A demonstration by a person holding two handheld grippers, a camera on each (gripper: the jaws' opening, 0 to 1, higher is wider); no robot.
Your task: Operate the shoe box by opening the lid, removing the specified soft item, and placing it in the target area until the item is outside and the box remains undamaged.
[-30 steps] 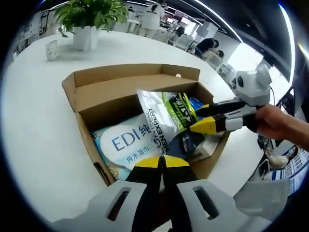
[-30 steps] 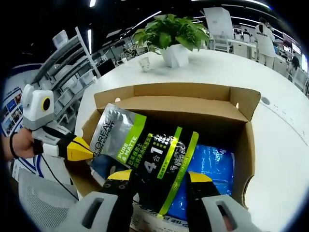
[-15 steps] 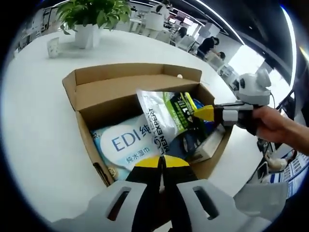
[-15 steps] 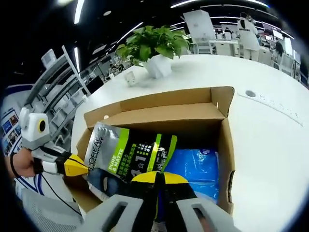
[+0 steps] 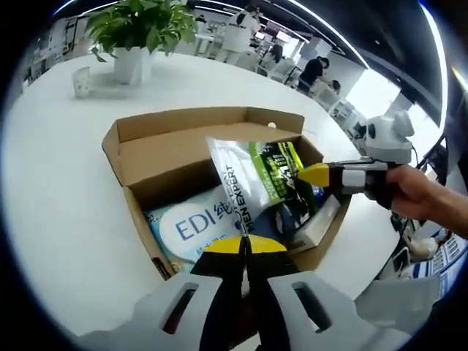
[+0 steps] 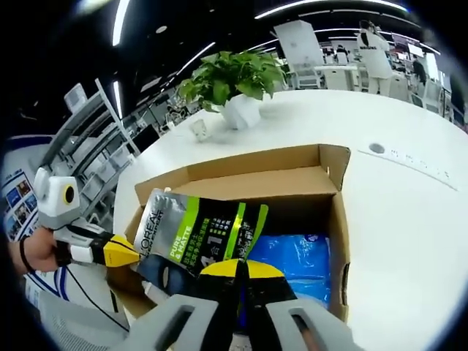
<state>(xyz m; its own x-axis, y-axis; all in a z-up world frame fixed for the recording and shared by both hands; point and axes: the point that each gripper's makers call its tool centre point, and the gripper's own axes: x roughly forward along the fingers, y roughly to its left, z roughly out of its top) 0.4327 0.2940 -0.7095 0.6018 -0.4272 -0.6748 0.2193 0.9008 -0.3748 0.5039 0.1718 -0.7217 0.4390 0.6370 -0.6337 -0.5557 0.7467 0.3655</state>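
While box (image 5: 139,157) lies open; pouch (image 5: 252,179) raised | wipes pack (image 5: 194,223) inside

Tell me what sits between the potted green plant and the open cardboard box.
Bare white tabletop separates potted green plant from open cardboard box in right gripper view.

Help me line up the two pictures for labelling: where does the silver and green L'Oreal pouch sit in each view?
Left gripper view: the pouch stands tilted over the open cardboard box, centre, above this view's own claw.
Right gripper view: the pouch lies left of centre at the box's near edge, just above this view's own claw.
Shared landmark: the potted plant beyond the box.
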